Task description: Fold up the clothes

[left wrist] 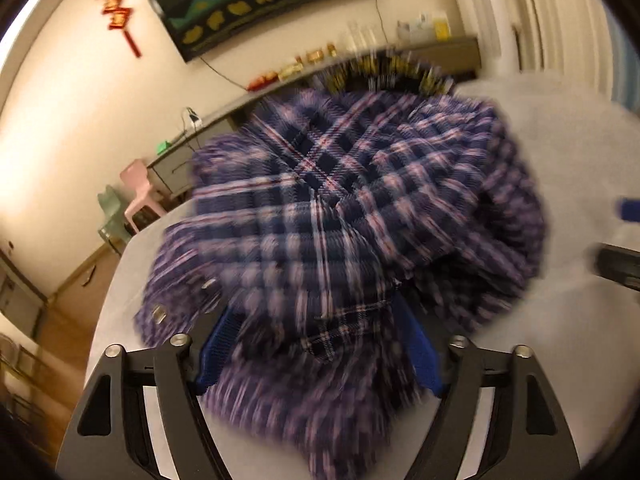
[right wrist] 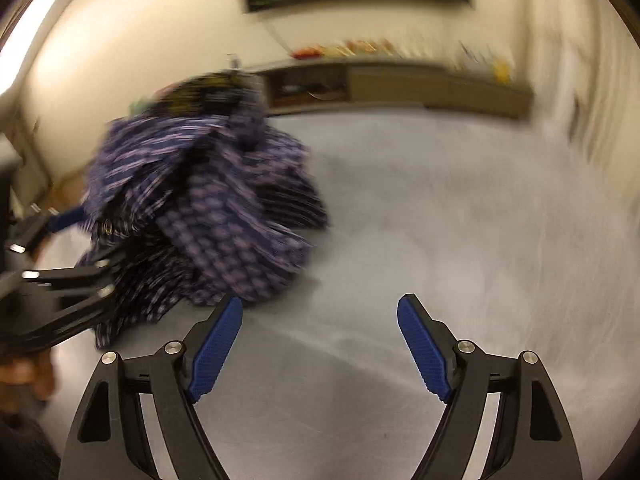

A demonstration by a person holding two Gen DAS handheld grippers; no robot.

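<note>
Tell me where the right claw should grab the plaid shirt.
Probably the loose fold of the plaid shirt nearest the right claw, coming in low from the bare table side. That edge sticks out of the bunched heap, and those jaws are open and empty.

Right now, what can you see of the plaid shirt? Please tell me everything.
The shirt is woven cloth, navy and purple plaid with thin pink and white lines. It lies unfolded in a crumpled heap on the grey table, blurred. Small metal snaps show along one edge. Part of it lies between the blue pads of the left hand-held gripper; whether they pinch it is unclear.
</note>
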